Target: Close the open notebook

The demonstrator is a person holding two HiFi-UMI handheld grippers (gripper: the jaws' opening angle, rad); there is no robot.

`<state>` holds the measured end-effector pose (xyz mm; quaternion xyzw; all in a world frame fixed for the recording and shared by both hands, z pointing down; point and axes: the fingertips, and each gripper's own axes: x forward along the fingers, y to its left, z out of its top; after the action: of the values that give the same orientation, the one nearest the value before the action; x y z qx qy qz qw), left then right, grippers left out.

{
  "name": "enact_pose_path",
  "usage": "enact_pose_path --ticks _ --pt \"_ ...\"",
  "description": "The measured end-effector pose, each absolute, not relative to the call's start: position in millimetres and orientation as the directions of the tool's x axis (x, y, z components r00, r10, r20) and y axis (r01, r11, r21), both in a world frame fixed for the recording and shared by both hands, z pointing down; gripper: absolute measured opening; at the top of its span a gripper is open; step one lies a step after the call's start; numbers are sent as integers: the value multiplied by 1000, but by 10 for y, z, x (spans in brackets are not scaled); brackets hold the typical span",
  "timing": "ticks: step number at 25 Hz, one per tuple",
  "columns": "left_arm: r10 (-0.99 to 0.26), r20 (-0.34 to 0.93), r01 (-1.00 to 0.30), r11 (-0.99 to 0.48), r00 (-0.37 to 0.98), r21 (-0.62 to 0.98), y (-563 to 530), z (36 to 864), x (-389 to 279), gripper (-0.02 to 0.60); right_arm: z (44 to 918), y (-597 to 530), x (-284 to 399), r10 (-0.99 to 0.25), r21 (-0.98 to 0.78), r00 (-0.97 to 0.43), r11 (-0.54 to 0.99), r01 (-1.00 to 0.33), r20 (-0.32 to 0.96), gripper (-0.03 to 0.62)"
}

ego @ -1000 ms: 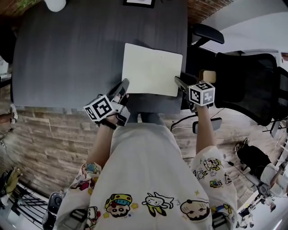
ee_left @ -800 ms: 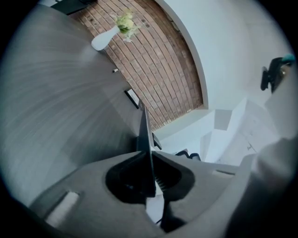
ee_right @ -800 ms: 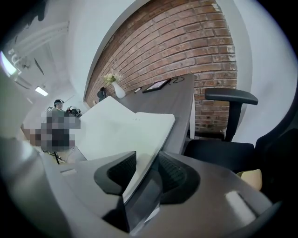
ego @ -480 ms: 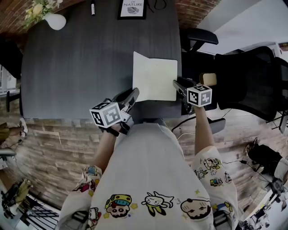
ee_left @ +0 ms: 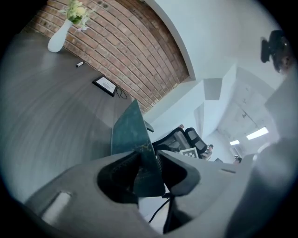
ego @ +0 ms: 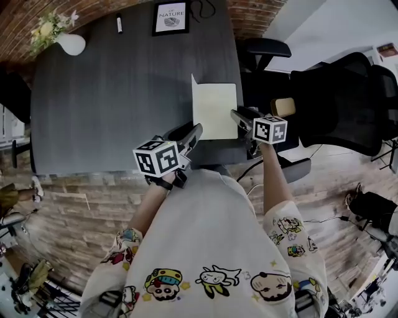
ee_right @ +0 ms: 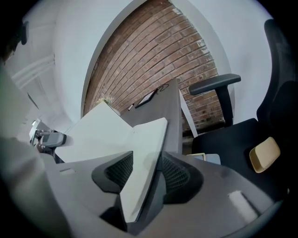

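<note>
Notebook (ego: 214,112) lies half-folded on table (ego: 112,93), between both grippers. Left gripper (ego: 196,131): jaws just opening, dark cover (ee_left: 132,135) upright between them, unclamped. Right gripper (ego: 236,115): jaws just opening, page block (ee_right: 139,158) loose between them. Vase (ego: 69,43), far beyond the left gripper, holds flowers (ego: 50,26).

Grey table (ego: 112,93), vase (ego: 69,43), marker (ego: 119,23), framed print (ego: 170,17), cable (ego: 202,9) along far edge, notebook (ego: 214,110) near front edge

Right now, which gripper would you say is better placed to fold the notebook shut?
Left: the raised cover stands between the jaws of the left gripper; the right gripper straddles the flat half. Both have just been opening.
</note>
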<state>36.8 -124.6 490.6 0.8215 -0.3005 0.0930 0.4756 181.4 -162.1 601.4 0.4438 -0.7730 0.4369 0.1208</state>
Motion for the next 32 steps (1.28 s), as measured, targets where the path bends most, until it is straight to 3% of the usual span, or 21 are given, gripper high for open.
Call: enact_pose_path --ticks 14,19,32 --pt "-321 512 -605 -427 796 672 -1128 5067 1131 179 5566 -1073 2289 -780 -680 -473 85 -728 409 202" --pt "-291 591 -650 -474 753 594 -1064 5369 1388 100 5608 -808 2393 -801 -695 -432 29 -718 414 201" --pt "-272 629 -665 -502 728 553 -1032 5691 1516 99 5657 -642 2447 -806 -703 -425 15 -711 413 201"
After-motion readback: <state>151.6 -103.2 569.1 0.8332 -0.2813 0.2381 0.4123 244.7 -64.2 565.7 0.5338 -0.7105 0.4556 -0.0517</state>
